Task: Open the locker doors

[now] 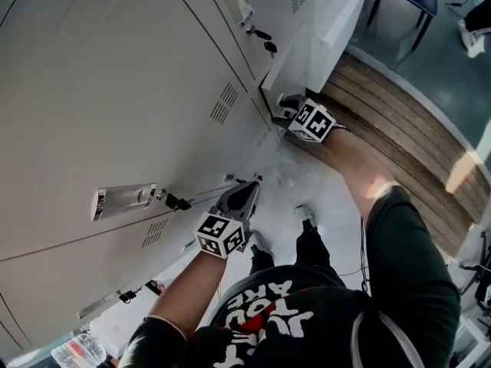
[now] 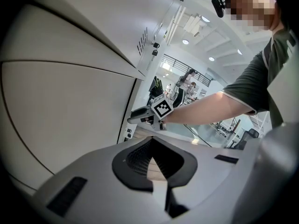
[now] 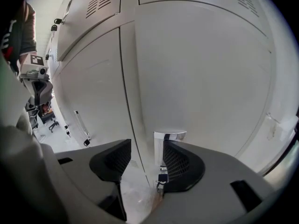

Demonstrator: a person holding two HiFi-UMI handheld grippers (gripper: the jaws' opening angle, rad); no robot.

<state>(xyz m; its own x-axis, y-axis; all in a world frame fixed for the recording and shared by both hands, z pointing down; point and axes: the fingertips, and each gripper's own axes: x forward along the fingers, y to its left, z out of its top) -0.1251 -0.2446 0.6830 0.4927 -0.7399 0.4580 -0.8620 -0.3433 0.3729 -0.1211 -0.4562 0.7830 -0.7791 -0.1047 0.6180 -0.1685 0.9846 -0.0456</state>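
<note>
**Right gripper set about a locker handle, left gripper idle**

Head view: grey doors fill the frame from 8 to 12 o'clock, and every one we can see looks shut. The right gripper sits at 1 o'clock from centre, nose up against the locker front. In its own view the jaws stand wide apart, with a chrome handle between them, hard by the jaw on the 3 o'clock side. We cannot tell whether that jaw touches it. The jaw at 9 o'clock is well clear of the handle, so nothing is gripped. A small key hangs just under the handle at 6 o'clock.

The left gripper hangs just below centre in the head view and points toward 12 o'clock. Its own view shows the jaw tips together, with nothing held between them. A second handle lies at its 9 o'clock on a nearer door, apart from it.

A slatted wooden bench runs from 1 to 4 o'clock. Pale floor lies between the two grippers.
</note>
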